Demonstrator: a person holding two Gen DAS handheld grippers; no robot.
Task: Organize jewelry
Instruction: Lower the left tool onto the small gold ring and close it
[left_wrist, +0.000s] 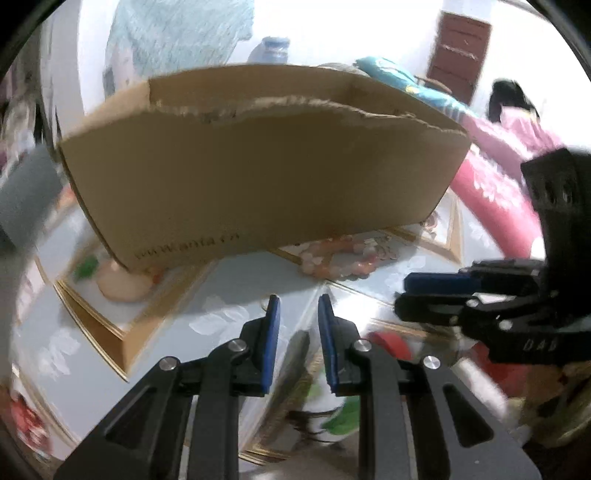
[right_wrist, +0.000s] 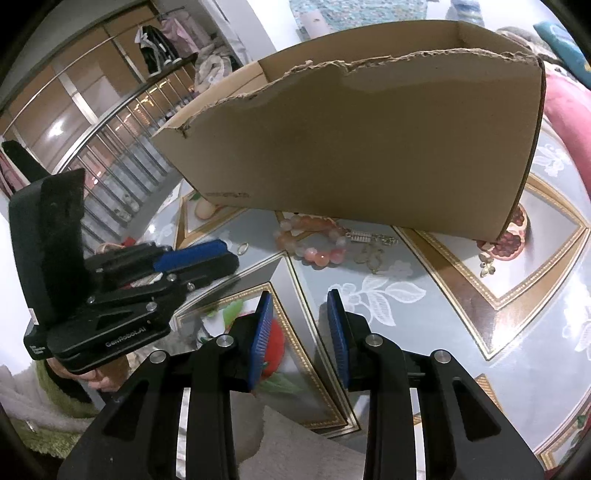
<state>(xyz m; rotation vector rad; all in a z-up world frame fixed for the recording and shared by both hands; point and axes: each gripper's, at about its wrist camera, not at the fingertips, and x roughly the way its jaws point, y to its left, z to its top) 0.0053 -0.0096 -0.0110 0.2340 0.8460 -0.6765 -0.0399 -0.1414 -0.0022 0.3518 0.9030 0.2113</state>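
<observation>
A torn brown cardboard box (left_wrist: 258, 173) (right_wrist: 369, 147) stands on the patterned table. In front of it lies a pink and orange bead bracelet (right_wrist: 314, 240) (left_wrist: 340, 258), with a small metal chain piece (right_wrist: 373, 240) beside it, a small ring (right_wrist: 242, 248) to its left and an earring (right_wrist: 487, 264) near the box's right corner. My left gripper (left_wrist: 298, 306) (right_wrist: 207, 258) is open and empty, short of the bracelet. My right gripper (right_wrist: 300, 302) (left_wrist: 417, 295) is open and empty, also short of the bracelet.
The table (right_wrist: 461, 332) has a glossy floral cloth with gold borders. A pink cushion (left_wrist: 491, 206) lies at the right. A person in pink (left_wrist: 517, 118) sits behind. A railing (right_wrist: 122, 147) is at the left.
</observation>
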